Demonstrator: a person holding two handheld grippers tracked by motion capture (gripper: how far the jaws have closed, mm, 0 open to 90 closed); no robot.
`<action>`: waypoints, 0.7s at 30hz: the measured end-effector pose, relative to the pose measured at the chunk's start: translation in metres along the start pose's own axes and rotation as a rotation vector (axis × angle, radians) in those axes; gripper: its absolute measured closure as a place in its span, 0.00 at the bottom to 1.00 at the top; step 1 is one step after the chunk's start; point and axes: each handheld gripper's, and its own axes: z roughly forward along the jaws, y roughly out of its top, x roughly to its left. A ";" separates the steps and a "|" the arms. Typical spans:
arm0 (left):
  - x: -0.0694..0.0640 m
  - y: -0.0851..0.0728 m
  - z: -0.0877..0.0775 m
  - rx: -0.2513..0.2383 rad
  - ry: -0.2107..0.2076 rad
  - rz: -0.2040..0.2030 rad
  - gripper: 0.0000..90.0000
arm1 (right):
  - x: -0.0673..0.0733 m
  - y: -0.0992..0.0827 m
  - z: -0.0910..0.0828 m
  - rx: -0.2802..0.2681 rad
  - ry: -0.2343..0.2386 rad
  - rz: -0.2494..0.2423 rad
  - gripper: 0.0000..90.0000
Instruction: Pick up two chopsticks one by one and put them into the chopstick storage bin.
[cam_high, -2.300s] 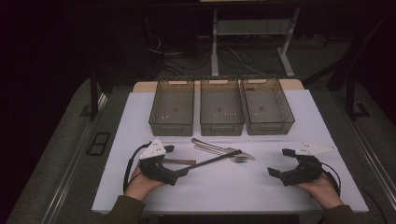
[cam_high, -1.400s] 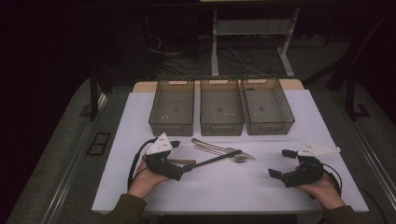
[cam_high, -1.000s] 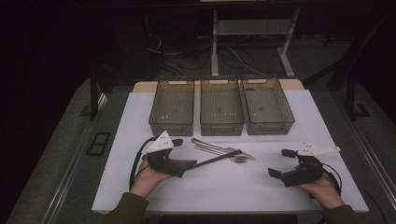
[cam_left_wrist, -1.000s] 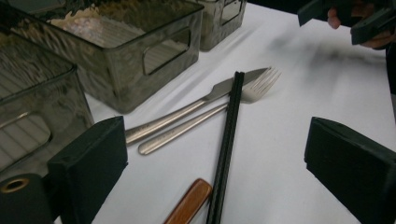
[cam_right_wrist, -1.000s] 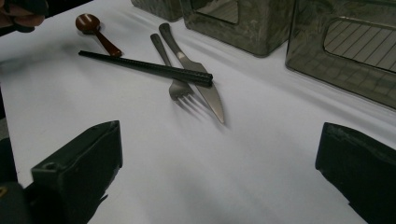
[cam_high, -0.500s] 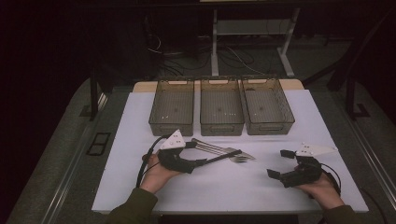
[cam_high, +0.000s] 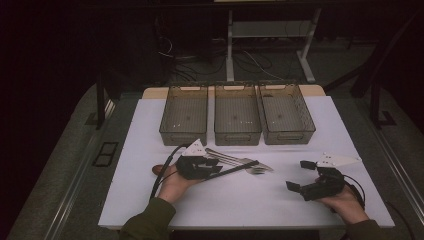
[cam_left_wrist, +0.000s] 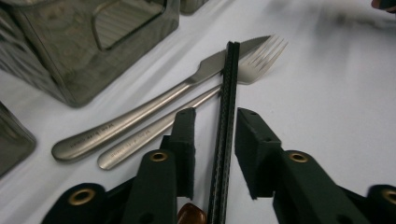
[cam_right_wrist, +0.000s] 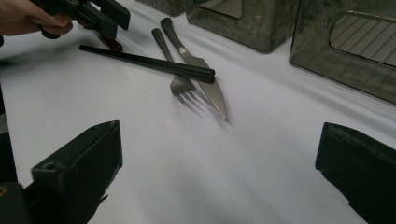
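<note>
A pair of black chopsticks (cam_high: 240, 167) lies slanted across a steel fork (cam_high: 256, 170) and knife (cam_high: 231, 158) in the middle of the white table. My left gripper (cam_high: 212, 167) is open, one jaw on each side of the chopsticks' near end (cam_left_wrist: 227, 93), with gaps on both sides. In the left gripper view the fork (cam_left_wrist: 261, 60) and knife (cam_left_wrist: 154, 105) lie just left of the jaws. My right gripper (cam_high: 299, 175) stands wide open and holds nothing at the front right, well short of the cutlery (cam_right_wrist: 205, 88).
Three clear smoky bins (cam_high: 182, 136) (cam_high: 237, 136) (cam_high: 290, 135) stand side by side behind the cutlery. A small brown piece (cam_high: 157, 169) lies by the left hand, under the left gripper (cam_left_wrist: 191, 215). Bare white table lies between the two grippers.
My left gripper has moved right and forward from the table's left until its jaws straddle the chopsticks. The right gripper has barely shifted.
</note>
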 end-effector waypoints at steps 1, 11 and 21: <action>0.000 0.000 0.001 0.004 -0.004 -0.003 0.77 | 0.000 0.000 0.000 0.000 0.000 0.000 0.00; 0.002 -0.004 0.007 0.043 -0.019 -0.017 0.88 | 0.000 0.000 -0.001 -0.005 0.004 0.002 0.00; 0.001 -0.006 0.011 0.068 -0.033 -0.024 0.90 | -0.001 0.000 -0.001 -0.006 0.005 0.003 0.00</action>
